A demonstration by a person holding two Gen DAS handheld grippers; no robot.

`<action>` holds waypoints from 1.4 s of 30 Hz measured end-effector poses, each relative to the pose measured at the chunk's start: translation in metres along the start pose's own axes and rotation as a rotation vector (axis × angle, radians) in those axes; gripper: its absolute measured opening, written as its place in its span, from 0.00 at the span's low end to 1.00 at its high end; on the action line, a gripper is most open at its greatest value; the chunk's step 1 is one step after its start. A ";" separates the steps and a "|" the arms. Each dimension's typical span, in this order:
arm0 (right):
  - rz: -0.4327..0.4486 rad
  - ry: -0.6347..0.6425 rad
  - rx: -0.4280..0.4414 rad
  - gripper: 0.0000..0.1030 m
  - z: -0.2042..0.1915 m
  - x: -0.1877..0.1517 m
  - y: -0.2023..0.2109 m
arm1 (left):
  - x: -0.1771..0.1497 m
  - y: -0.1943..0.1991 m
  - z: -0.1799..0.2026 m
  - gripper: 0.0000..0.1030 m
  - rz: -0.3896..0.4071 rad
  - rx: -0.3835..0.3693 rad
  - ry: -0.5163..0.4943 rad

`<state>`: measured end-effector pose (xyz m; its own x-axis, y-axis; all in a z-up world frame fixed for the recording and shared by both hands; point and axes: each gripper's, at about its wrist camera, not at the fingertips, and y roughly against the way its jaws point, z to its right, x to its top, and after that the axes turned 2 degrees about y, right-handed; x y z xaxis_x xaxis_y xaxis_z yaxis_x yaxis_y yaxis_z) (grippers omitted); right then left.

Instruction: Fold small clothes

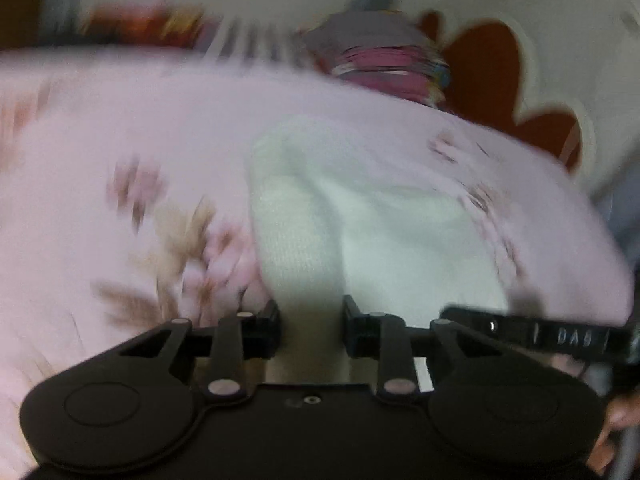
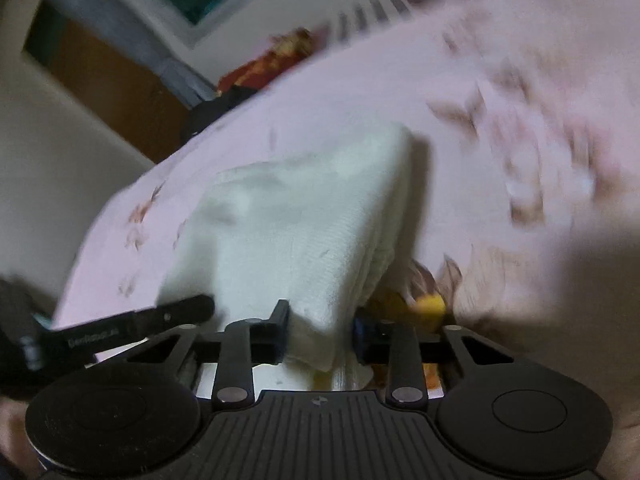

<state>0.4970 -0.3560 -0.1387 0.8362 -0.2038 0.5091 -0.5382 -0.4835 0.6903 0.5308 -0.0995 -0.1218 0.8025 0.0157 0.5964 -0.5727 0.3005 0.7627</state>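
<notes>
Knitted white cloth point(image 1: 360, 216) lies bunched on the pink floral bedsheet point(image 1: 120, 128), its ribbed weave soft and blurred in both our views. We see our left gripper point(image 1: 312, 330) clamped on one edge and our right gripper point(image 2: 322, 334) clamped on a thick folded corner, jaws pressing fabric on each.

Ahead of the black left gripper point(image 1: 312, 326) lies a plain white knit garment point(image 1: 360, 216), faintly greenish in this light. Beneath it spreads a pale pink bedsheet point(image 1: 120, 120) with brown and rose flower prints. Beyond the gripper, a cream cushion point(image 1: 560, 40) bears a rust-red scalloped shape. The right gripper point(image 2: 320, 332) is black too.
</notes>
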 end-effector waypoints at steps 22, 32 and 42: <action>0.100 0.073 -0.119 0.28 -0.122 -0.014 -0.004 | 0.001 0.061 -0.045 0.27 0.053 0.063 -0.196; 0.074 0.139 -0.033 0.28 -0.236 -0.030 -0.071 | -0.002 0.119 -0.161 0.27 0.074 0.142 -0.143; 0.026 0.176 -0.012 0.28 -0.304 -0.054 -0.137 | -0.012 0.135 -0.239 0.27 0.052 0.147 -0.089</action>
<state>0.4940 -0.0196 -0.1044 0.7910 -0.0633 0.6086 -0.5617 -0.4695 0.6812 0.4838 0.1688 -0.0864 0.7570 -0.0590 0.6508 -0.6365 0.1586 0.7548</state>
